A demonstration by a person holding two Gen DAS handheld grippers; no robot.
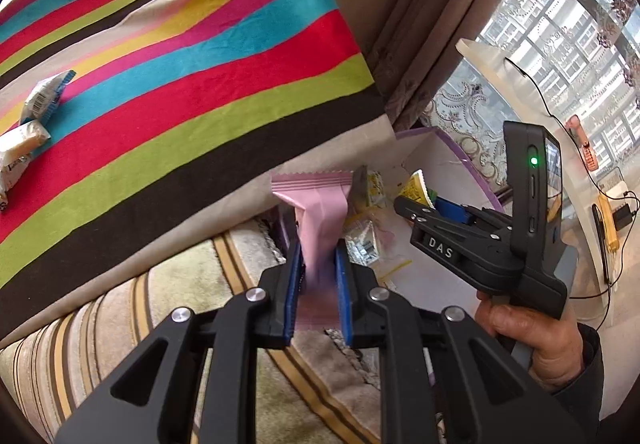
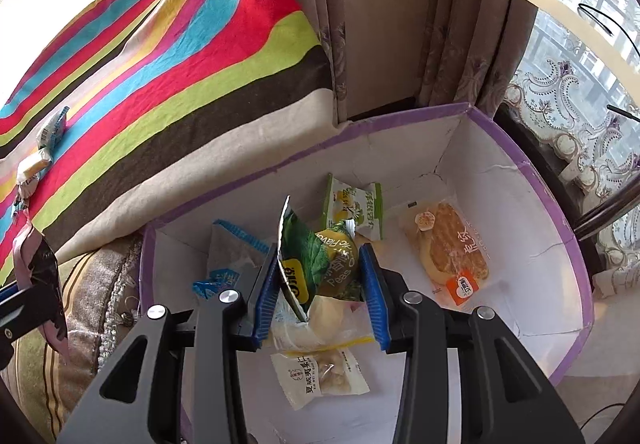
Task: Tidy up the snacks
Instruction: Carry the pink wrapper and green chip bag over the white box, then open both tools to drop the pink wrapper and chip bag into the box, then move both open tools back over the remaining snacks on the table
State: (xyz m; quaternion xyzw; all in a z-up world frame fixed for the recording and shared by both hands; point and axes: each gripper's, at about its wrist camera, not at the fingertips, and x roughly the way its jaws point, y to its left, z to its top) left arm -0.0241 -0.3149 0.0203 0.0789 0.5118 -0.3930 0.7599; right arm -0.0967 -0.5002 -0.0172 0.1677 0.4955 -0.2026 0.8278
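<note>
**Two snacks held at the box**

The green pea packet (image 2: pixel 316 264) sits between the blue fingers (image 2: pixel 266 296) of the right gripper (image 2: pixel 320 292), which are closed on its sides at a moderate width. It hangs directly over the open box (image 2: pixel 568 244), so letting go should drop it among the snacks already inside: a bread packet (image 2: pixel 452 248), a blue-edged packet (image 2: pixel 228 248) and a white nut packet (image 2: pixel 320 376).

The left gripper (image 1: pixel 318 284) has its fingers pinched narrow on a pink wrapper (image 1: pixel 316 211), held by the lower end so the rest points toward the box rim; it looks not yet over the opening.

Two more packets (image 1: pixel 38 111) lie on the striped cloth (image 1: pixel 200 83) well apart from the box, probably next to be collected. The person's hand (image 1: pixel 536 336) grips the right tool's handle.
</note>
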